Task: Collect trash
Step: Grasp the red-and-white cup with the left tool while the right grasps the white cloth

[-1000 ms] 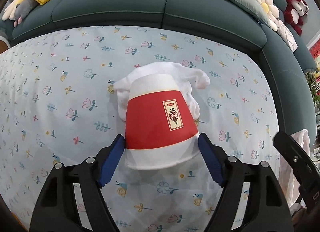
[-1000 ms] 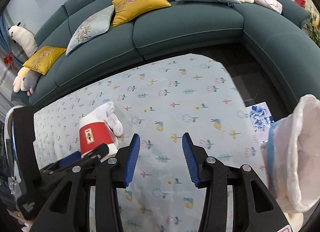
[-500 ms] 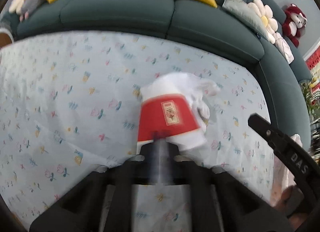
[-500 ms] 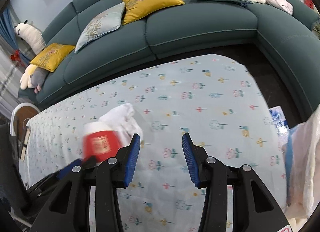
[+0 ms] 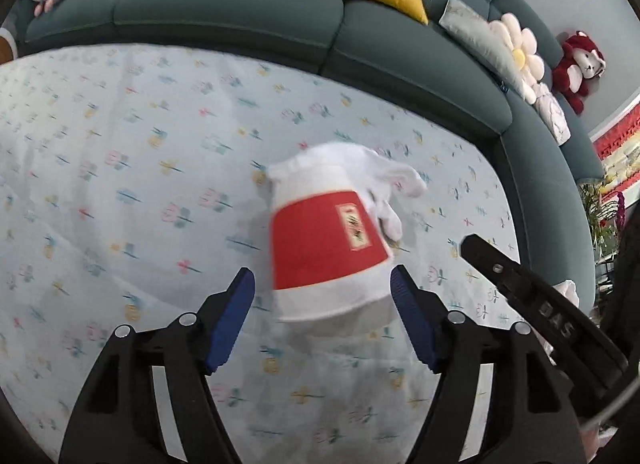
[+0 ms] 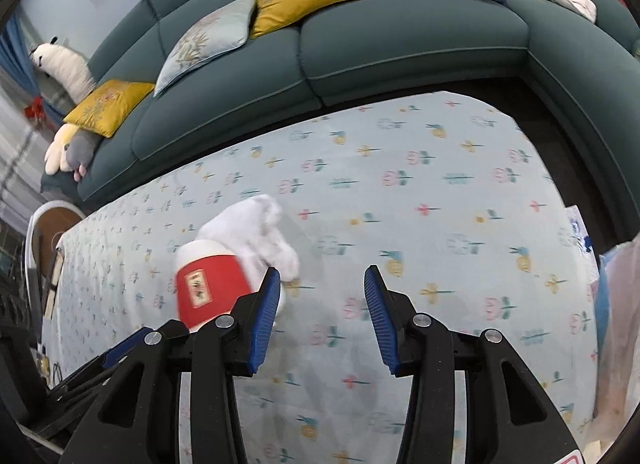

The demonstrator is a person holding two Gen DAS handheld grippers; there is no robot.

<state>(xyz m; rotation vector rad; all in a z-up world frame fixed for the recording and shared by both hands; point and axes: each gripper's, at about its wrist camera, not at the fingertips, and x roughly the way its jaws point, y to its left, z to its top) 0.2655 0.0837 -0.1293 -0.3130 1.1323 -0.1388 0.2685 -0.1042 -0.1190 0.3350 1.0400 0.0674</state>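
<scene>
Lining up on cup, upside down on tablecloth with tissue behind | left gripper jaws just reopened, straddling cup without touching, ready to clamp | right gripper open, empty; waiting beside bag

- Your paper cup is motion-blurred in the left wrist view, so its label is unreadable.
- In the right wrist view, the right gripper's left finger hides the cup's lower right side.
- The white bag is cut off at that view's right edge.
</scene>
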